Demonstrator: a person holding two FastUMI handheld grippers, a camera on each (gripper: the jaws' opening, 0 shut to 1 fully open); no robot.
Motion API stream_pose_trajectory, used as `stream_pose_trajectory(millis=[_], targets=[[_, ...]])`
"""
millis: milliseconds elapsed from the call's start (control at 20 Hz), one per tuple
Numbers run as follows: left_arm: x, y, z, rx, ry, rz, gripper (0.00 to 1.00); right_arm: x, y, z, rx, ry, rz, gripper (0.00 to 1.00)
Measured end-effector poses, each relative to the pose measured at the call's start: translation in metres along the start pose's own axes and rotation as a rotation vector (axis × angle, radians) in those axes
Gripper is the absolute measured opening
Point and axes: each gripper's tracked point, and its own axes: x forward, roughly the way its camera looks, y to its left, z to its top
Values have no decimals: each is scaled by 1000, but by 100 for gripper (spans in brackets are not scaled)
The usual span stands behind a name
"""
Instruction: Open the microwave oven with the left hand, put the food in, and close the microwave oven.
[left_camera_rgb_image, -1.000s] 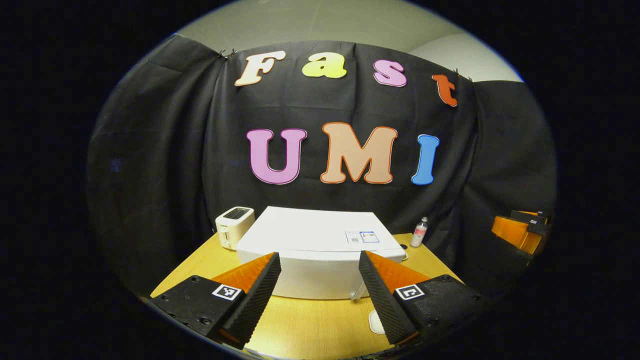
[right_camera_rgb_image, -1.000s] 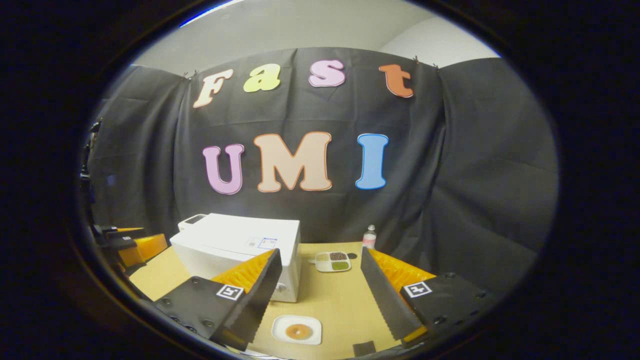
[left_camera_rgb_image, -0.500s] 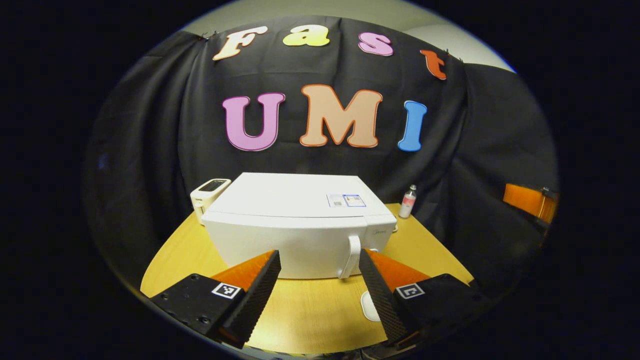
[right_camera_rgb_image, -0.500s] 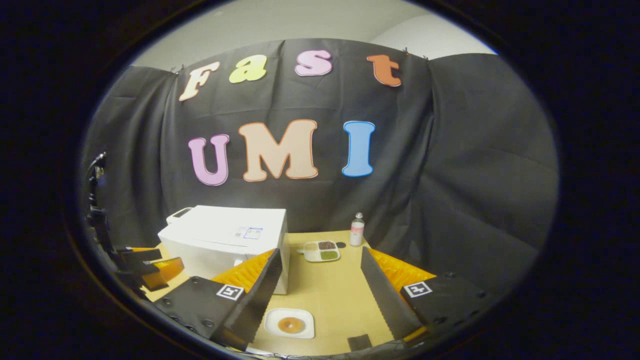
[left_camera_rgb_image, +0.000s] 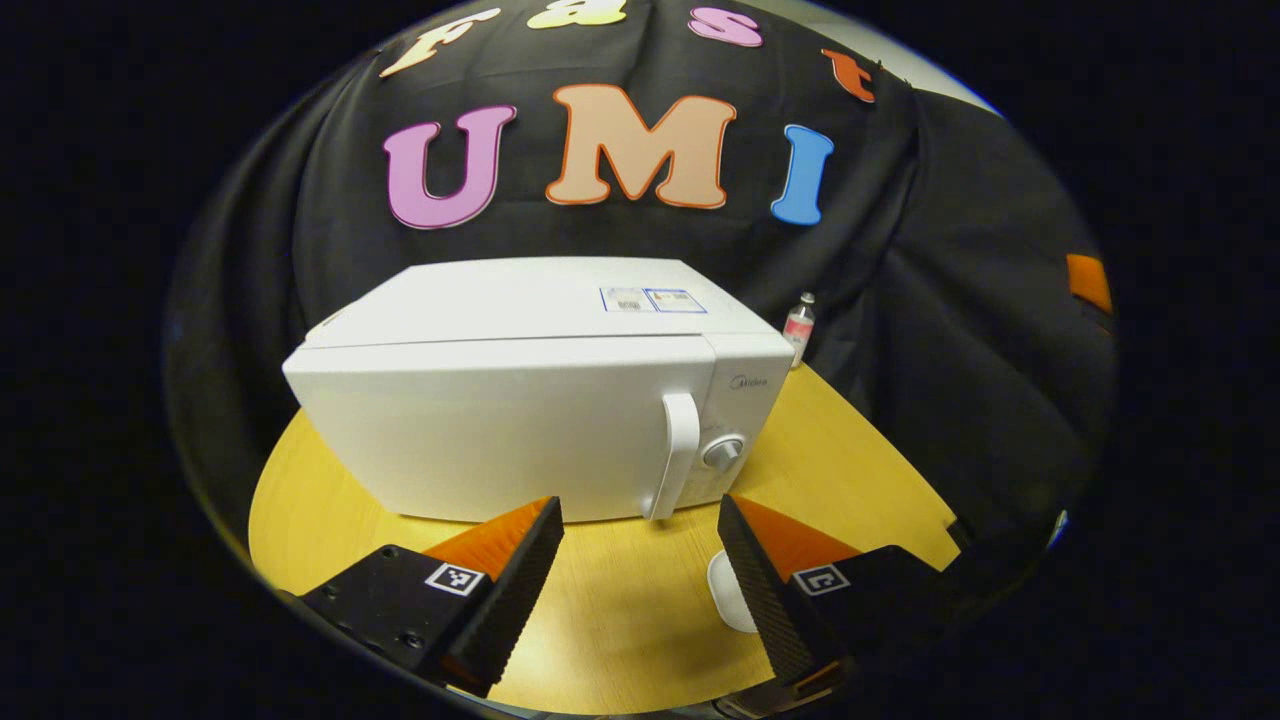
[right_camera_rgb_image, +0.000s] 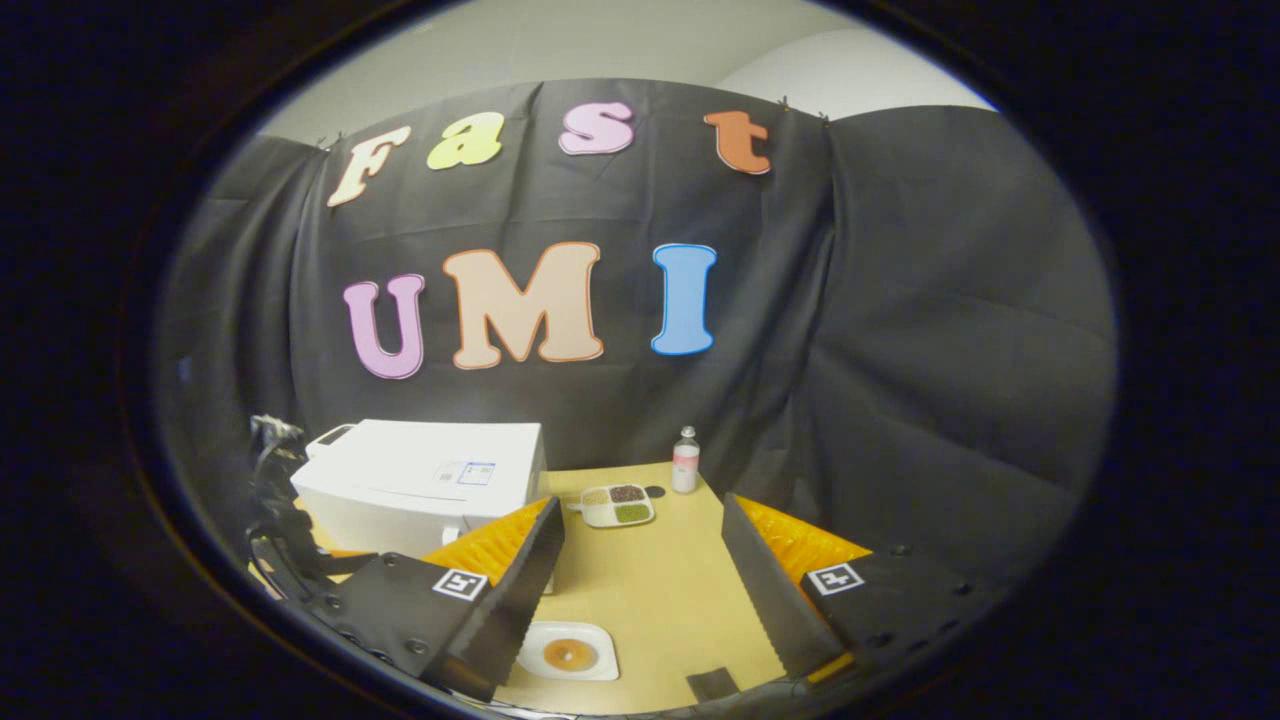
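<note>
The left gripper (left_camera_rgb_image: 640, 560) is standing with its jaws spread wide and is gripping nothing; the wooden table (left_camera_rgb_image: 610, 620) is showing through the gap between its ribbed black fingers (left_camera_rgb_image: 515, 590). Directly beyond the gap, at 12 o'clock in the left gripper view, the white microwave oven (left_camera_rgb_image: 520, 400) is sitting on the table with its door closed. Its vertical door handle (left_camera_rgb_image: 675, 455) is lying just above the right finger tip, at about 1 o'clock from the gap, and a round control knob (left_camera_rgb_image: 722, 452) is sitting just to the right of the handle. A small bottle (left_camera_rgb_image: 800, 328) is standing behind the oven at 2 o'clock, near the black cloth wall. A white plate edge (left_camera_rgb_image: 725, 600) is showing partly behind the right finger. The right gripper (right_camera_rgb_image: 640, 565) is likewise standing with its jaws wide apart and is holding nothing. In the right gripper view, the plate with the food (right_camera_rgb_image: 568, 652), a round brown piece, is lying on the table at 7 o'clock from the gap, just beside the left finger. The microwave oven (right_camera_rgb_image: 420, 485) is sitting at 10 o'clock, well apart from this gripper. A divided dish (right_camera_rgb_image: 617, 505) is lying at 12 o'clock, and the bottle (right_camera_rgb_image: 685, 462) is standing just beyond it.
</note>
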Motion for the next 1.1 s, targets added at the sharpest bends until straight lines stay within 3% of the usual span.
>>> stream_pose_trajectory(millis=[200, 250, 350, 400, 450, 500, 800, 850, 1000, 1100], targets=[[38, -6, -28, 27, 69, -34, 82, -2, -8, -2, 15, -3, -42, 94], [46, -6, -34, 31, 83, -34, 81, -2, -11, -3, 16, -2, -52, 99], [58, -9, -43, 6, 129, -44, 81, -2, -16, -5, 17, -3, -77, 94], [64, -12, -44, -15, 142, -54, 81, -3, -20, -8, 20, 3, -89, 99], [73, -14, -46, -25, 152, -56, 81, -2, -21, -11, 27, 11, -99, 94], [80, -15, -47, -29, 159, -52, 81, 0, -23, -14, 34, 19, -108, 94], [107, -10, -41, -2, 146, -3, 80, 4, -27, -22, 71, 36, -134, 94], [112, -11, -41, 2, 147, -1, 84, 4, -28, -21, 73, 37, -136, 94], [118, -18, -43, -18, 168, -8, 77, 8, -28, -23, 74, 40, -142, 94], [122, -17, -43, -19, 185, 6, 65, 10, -27, -23, 71, 43, -141, 94]])
